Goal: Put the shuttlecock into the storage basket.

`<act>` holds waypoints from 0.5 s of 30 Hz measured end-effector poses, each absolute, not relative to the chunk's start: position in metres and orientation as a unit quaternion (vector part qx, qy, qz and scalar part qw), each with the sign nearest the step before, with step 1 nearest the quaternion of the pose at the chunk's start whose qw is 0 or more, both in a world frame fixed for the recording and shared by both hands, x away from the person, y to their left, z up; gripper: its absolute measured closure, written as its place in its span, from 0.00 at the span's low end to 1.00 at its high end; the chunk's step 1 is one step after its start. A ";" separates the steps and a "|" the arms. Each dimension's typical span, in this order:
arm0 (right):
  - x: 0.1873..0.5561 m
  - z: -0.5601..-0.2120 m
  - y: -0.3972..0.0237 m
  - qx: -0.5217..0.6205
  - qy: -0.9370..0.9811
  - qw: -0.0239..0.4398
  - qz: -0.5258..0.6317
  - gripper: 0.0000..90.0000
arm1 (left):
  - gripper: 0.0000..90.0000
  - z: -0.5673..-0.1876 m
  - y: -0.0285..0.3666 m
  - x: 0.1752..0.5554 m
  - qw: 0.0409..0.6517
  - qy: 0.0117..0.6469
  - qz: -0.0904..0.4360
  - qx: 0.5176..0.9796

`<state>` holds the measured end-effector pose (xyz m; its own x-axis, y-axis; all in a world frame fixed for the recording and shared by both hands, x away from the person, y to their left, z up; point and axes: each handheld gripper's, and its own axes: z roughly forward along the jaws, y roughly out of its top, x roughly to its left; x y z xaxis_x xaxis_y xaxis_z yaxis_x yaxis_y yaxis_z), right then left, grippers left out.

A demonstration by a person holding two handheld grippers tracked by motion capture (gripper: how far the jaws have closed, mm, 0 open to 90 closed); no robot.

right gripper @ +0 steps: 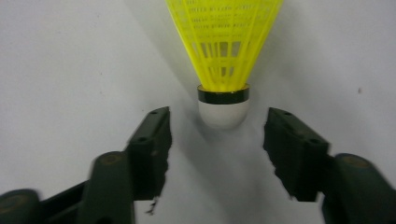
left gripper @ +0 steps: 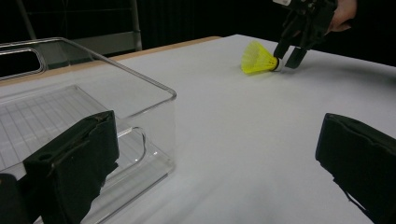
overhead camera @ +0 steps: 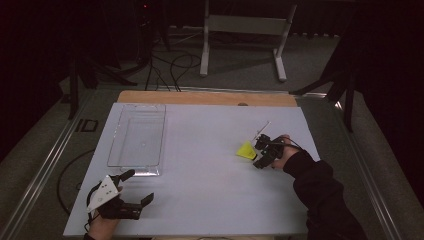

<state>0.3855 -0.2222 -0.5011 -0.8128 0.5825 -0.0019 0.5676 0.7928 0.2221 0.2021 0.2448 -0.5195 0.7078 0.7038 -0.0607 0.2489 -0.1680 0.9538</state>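
Right gripper view: yellow shuttlecock lies on the white table, its white cork tip just beyond the right gripper, jaws apart and not touching it.
Left gripper rests near the clear plastic tray, jaws spread wide and holding nothing. No writing or brand can be read on any item.

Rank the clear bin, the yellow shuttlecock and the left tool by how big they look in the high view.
1. clear bin, clearly largest
2. left tool
3. yellow shuttlecock, smallest

The left tool sits nearer the camera, which may inflate it.
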 end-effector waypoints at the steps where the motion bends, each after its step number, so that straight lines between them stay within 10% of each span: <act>1: 0.386 -0.501 -0.222 0.304 0.946 0.035 0.106 0.49 | 0.00 -0.520 0.245 0.202 0.558 0.323 0.204 0.737; 15: 0.397 -0.510 -0.214 0.296 0.951 0.039 0.081 0.65 | 0.00 -0.520 0.245 0.202 0.557 0.321 0.202 0.739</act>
<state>0.3967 -0.2145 -0.5103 -0.8218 0.5692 -0.0253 0.5567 0.8116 0.1770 0.2023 0.2446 -0.5198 0.7123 0.6993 -0.0597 0.2506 -0.1740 0.9523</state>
